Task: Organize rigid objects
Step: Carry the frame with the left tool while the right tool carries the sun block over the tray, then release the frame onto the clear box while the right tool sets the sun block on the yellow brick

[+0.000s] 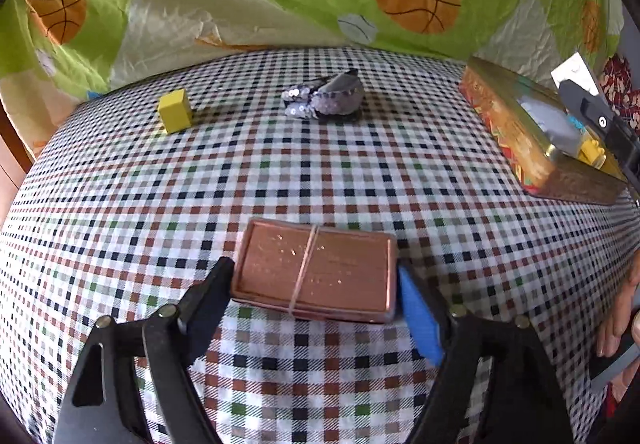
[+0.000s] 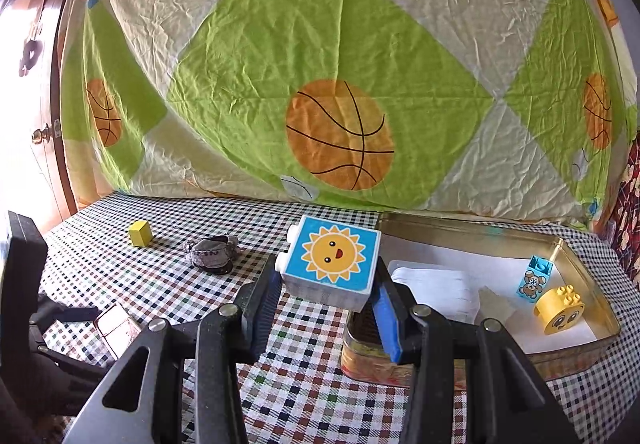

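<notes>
Left wrist view: left gripper (image 1: 316, 284) fingers open, straddling the banded copper case (image 1: 316, 270) on the tabletop (image 1: 280, 171); an off-centre close could skid it. Right gripper (image 2: 326, 298) clamps the sun block (image 2: 332, 264) beside the tin (image 2: 472, 234).

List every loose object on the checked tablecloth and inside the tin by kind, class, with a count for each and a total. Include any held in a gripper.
Toy building blocks: 3 (sun block, blue bear block, yellow face block)
Yellow cube: 1
Copper-coloured flat case: 1
Sequinned little shoe: 1
White folded item in the tin: 1
Total: 7
</notes>
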`<control>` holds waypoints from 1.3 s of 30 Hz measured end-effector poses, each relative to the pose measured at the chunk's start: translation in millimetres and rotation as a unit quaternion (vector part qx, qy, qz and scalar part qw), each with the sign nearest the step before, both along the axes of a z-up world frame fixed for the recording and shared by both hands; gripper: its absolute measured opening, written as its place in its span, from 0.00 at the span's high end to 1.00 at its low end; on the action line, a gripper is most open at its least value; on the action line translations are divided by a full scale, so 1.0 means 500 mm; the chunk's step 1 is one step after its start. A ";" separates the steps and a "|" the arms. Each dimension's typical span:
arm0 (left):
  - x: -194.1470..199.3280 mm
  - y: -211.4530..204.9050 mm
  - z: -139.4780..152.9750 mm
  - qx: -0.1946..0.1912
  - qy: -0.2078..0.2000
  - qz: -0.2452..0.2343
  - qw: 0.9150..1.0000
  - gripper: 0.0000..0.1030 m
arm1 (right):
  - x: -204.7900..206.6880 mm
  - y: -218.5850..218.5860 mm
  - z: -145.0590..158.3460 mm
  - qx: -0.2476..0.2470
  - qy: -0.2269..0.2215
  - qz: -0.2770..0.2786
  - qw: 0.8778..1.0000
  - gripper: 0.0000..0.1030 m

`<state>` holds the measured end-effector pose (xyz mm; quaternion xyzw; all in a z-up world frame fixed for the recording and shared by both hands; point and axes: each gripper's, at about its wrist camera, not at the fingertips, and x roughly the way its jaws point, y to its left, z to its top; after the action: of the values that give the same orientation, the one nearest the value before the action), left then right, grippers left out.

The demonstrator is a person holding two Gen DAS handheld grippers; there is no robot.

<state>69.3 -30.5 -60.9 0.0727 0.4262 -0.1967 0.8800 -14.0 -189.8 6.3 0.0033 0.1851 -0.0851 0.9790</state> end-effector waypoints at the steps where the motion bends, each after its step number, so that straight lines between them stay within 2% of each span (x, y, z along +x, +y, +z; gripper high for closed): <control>1: -0.003 -0.001 0.001 0.006 -0.002 -0.001 1.000 0.23 | -0.001 0.000 0.001 0.000 -0.001 0.001 1.000 0.55; 4: -0.009 -0.002 0.009 0.008 -0.010 0.005 1.000 0.24 | -0.005 0.000 0.004 -0.002 -0.004 0.006 1.000 0.55; 9: -0.036 0.002 0.050 -0.033 -0.051 0.012 0.998 0.24 | -0.023 -0.022 0.018 0.021 -0.023 0.031 0.999 0.55; 12: -0.058 -0.014 0.086 -0.054 -0.086 0.016 0.995 0.24 | -0.038 -0.051 0.028 0.058 -0.038 0.050 0.996 0.55; 15: -0.072 -0.038 0.123 -0.077 -0.114 0.011 0.990 0.24 | -0.051 -0.078 0.035 0.069 -0.050 0.045 0.995 0.55; 21: -0.087 -0.124 0.173 -0.089 -0.143 -0.011 0.986 0.24 | -0.066 -0.137 0.039 0.063 -0.057 0.012 0.996 0.55; 29: -0.096 -0.228 0.192 -0.101 -0.152 -0.048 0.982 0.24 | -0.091 -0.238 0.041 0.046 -0.066 -0.050 0.995 0.55; 39: -0.107 -0.365 0.184 -0.083 -0.158 -0.079 0.981 0.24 | -0.120 -0.376 0.032 0.027 -0.052 -0.120 0.991 0.55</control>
<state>15.7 -213.0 31.2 0.0626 0.2573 -0.2861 0.9209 -74.1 -377.7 22.5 0.0562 0.1342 -0.1970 0.9696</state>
